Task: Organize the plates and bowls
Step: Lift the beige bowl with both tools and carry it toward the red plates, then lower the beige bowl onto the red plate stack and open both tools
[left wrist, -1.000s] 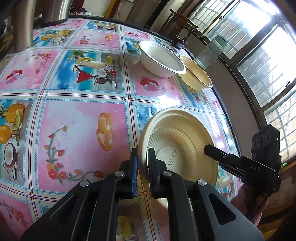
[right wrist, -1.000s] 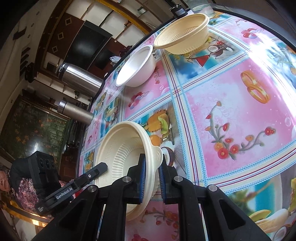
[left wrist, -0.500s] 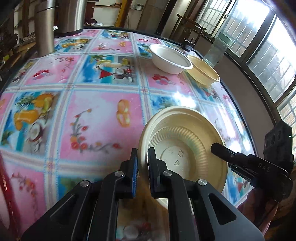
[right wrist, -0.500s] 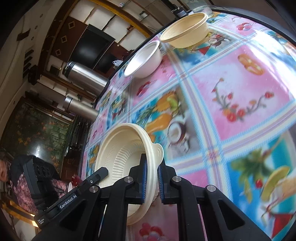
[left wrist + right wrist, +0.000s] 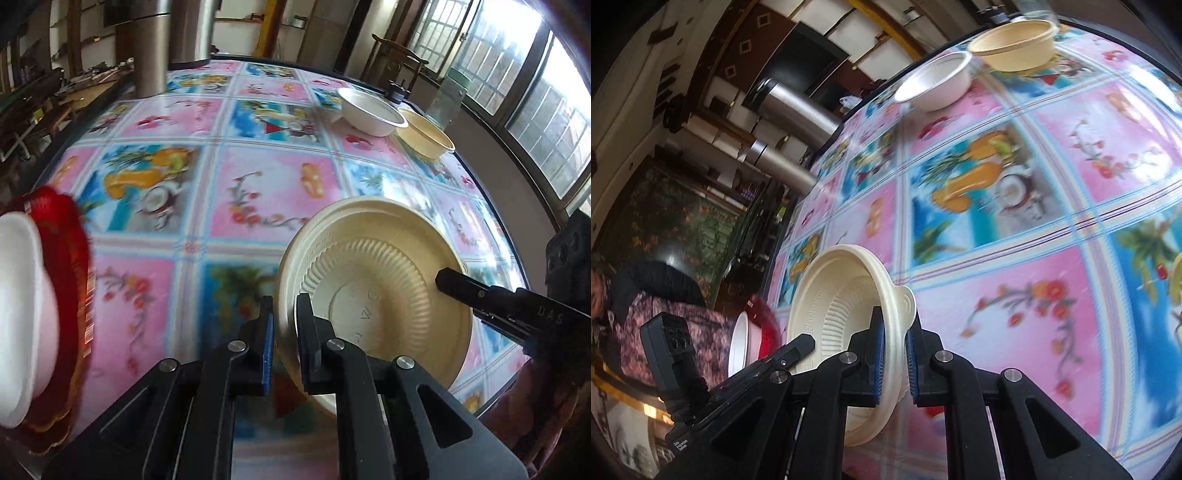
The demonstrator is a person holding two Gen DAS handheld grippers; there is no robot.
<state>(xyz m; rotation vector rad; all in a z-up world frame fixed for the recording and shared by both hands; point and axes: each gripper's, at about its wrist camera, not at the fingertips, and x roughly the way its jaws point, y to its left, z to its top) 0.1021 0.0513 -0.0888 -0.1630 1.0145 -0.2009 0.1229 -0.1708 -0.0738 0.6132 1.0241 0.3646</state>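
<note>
A cream ribbed bowl (image 5: 376,288) is held tilted above the table between both grippers. My left gripper (image 5: 284,306) is shut on its near rim. My right gripper (image 5: 894,321) is shut on the opposite rim beside a small tab, and shows in the left wrist view as a black finger (image 5: 458,284) at the bowl's far edge. In the right wrist view the cream bowl (image 5: 842,306) faces the left gripper (image 5: 807,341). A white bowl (image 5: 373,116) and another cream bowl (image 5: 424,136) stand side by side at the far right.
A red plate (image 5: 70,277) with a white dish (image 5: 22,314) on it lies at the table's left edge. Two steel cylinders (image 5: 151,48) stand at the far end. The flowered tablecloth (image 5: 258,184) covers the round table. A person (image 5: 646,314) sits beside the left edge.
Both grippers have carried the cream bowl leftwards across the table. The red plate with the white dish has come into view at the left. The far bowls now look more distant.
</note>
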